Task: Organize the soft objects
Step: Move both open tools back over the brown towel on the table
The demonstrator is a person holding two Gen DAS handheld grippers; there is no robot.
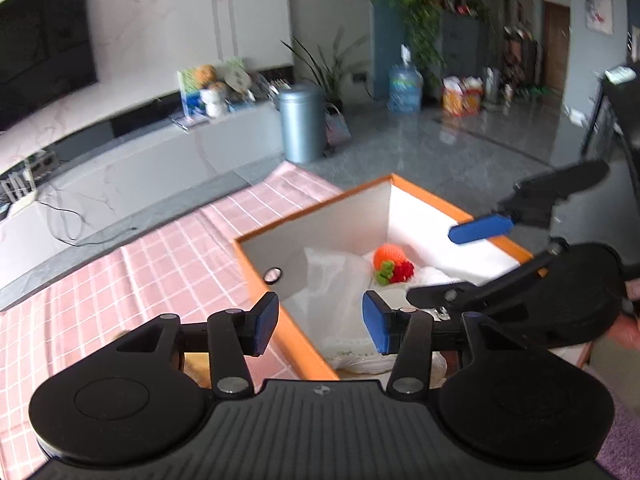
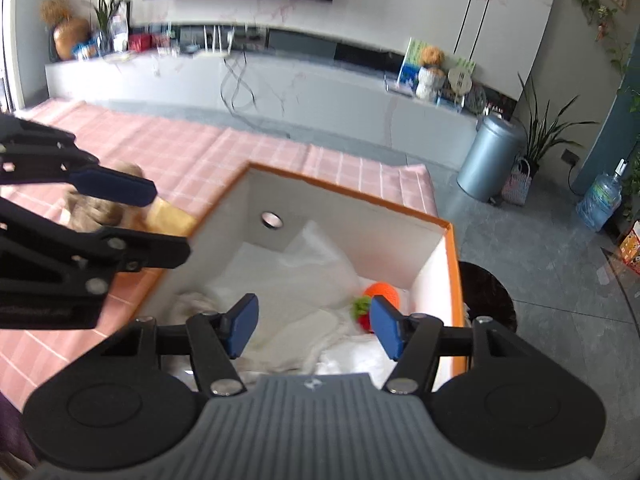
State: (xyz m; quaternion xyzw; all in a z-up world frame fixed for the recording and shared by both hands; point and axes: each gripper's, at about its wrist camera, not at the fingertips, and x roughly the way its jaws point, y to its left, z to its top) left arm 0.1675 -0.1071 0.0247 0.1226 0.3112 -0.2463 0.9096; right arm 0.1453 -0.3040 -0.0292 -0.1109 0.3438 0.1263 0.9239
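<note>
Pink checked cloth (image 1: 168,248) is covering the tabletop, and an orange-rimmed white box (image 2: 451,264) is sitting on it as the reference point for this inspection. Inside the box, crumpled white fabric (image 2: 304,280) is lying across the bottom, and a small knitted toy in orange, green and red (image 1: 390,266) is resting on that fabric near the box's far corner. A furry tan soft toy (image 2: 96,208) is lying on the cloth just outside the box, beside its left wall in the right wrist view. Left gripper (image 1: 320,326) is hovering over the near edge of the box, its jaws standing apart with nothing between them. Right gripper (image 2: 314,326) is hovering above the box interior, its jaws likewise standing apart and gripping nothing. Beyond the box, a grey cylindrical bin (image 1: 301,124) is standing on the floor.
</note>
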